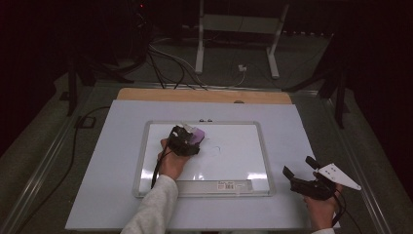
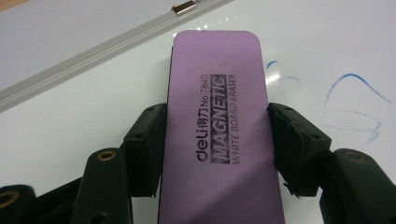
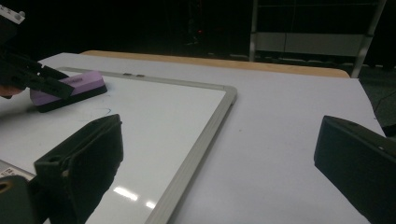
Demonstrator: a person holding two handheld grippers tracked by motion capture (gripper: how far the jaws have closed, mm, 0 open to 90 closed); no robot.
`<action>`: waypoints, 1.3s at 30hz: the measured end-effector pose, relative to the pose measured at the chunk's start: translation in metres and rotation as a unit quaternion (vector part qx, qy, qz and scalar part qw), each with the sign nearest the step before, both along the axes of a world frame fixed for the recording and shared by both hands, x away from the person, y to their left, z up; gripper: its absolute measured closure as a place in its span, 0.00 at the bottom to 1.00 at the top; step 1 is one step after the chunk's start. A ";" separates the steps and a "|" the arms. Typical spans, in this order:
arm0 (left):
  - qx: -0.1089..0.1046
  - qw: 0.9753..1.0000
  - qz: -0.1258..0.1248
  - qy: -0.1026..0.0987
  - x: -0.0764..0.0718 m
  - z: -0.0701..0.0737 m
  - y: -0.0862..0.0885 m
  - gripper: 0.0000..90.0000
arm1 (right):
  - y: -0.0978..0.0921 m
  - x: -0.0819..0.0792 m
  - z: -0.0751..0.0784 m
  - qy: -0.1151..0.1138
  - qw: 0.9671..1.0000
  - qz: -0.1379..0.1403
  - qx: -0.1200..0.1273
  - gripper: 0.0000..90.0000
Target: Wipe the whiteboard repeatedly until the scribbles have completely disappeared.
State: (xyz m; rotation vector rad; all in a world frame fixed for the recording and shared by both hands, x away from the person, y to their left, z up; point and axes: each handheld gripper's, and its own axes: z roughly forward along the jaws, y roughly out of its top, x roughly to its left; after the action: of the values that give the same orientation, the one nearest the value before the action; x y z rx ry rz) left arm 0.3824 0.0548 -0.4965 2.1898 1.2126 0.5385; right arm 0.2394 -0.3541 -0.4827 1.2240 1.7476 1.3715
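A whiteboard [image 1: 234, 168] with a grey metal frame lies flat on the white table. My left gripper [image 1: 191, 140] is shut on a purple magnetic eraser [image 2: 215, 121], which rests flat on the board near its upper left. Both black jaws press the eraser's long sides. Faint blue marker strokes [image 2: 350, 105] show on the board just right of the eraser [image 1: 197, 136]. My right gripper [image 1: 298, 165] hovers open over the table off the board's lower right corner, with nothing between its jaws. In the right gripper view the eraser [image 3: 70, 88] sits far left, held by the left gripper [image 3: 44, 77].
The white table top [image 1: 297, 126] ends in a wooden strip [image 1: 204, 95] at the far edge. Beyond it stand a white metal stand [image 1: 236, 29] and cables on the floor. A barcode label [image 1: 228, 185] lies on the board's near frame.
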 end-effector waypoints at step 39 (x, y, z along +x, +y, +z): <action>-0.002 1.000 -0.017 0.014 0.001 0.002 -0.024 0.47 | -0.002 -0.001 0.001 -0.002 1.000 -0.002 0.002 0.02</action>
State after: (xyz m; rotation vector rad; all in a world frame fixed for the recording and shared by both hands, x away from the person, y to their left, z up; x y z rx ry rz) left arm 0.3833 0.0307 -0.4949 2.2167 1.1879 0.4934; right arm 0.2385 -0.3556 -0.4821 1.2263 1.7403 1.3758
